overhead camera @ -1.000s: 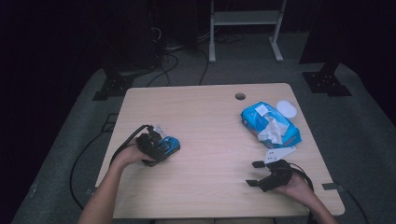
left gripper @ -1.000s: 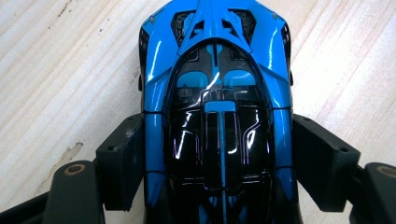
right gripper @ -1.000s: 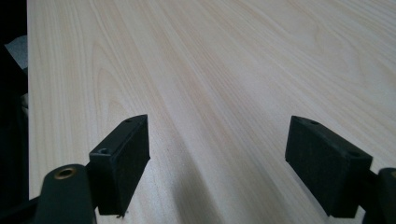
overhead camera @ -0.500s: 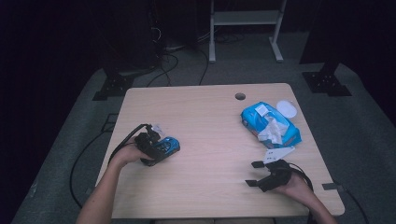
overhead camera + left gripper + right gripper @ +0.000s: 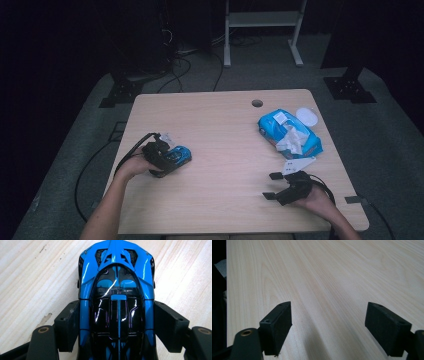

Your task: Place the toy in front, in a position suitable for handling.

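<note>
Toy car [image 5: 116, 305] between left tool [image 5: 116, 325] pads

The toy car [image 5: 116, 302] is shiny blue and black plastic, smooth enough that the lights glint on its roof. The pads [image 5: 67, 325] of the left gripper [image 5: 167, 159] pressing its sides are dull black, like soft rubber. The table [image 5: 220, 130] is pale wood with fine lines in it, smooth and not shiny. At about two o'clock on it lies a wipes pack [image 5: 280, 131] of crinkly, shiny blue plastic, with a soft white wipe [image 5: 292, 142] poking out.
</note>
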Demonstrator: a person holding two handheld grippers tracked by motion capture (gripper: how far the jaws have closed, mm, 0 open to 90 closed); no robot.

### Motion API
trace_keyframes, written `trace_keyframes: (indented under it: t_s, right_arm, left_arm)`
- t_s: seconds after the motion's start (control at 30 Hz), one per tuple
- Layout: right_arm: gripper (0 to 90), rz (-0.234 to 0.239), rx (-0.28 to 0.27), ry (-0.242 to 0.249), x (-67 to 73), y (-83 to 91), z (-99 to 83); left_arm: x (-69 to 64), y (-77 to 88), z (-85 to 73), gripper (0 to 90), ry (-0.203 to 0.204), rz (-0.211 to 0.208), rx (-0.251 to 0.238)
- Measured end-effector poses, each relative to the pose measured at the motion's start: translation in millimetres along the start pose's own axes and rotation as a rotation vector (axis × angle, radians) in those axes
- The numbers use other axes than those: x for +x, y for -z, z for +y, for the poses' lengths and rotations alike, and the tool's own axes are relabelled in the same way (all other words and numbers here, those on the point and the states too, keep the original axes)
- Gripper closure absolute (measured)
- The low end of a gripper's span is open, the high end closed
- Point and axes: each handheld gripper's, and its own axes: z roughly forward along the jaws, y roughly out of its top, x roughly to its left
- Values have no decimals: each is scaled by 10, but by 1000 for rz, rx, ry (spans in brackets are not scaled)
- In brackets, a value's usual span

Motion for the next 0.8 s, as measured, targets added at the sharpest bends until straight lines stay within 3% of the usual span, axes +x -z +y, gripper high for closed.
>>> trace_keyframes:
  t_s: [0.33, 0.6, 0.63, 0.8]
  right_arm:
    - [197, -7, -6, -9, -4, 1, 6]
    - [197, -16, -21, -19, -23, 24, -1]
    - [197, -18, -25, -24, -27, 29, -4]
    - [197, -25, -29, -30, -55, 53, -20]
  left_arm:
    - [-95, 170, 131, 280, -35, 7, -52]
    - [-370, 202, 485, 280, -123, -27, -103]
    - [-450, 186, 585, 280, -145, -41, -118]
    - [-620, 111, 776, 280, -201, -60, -113]
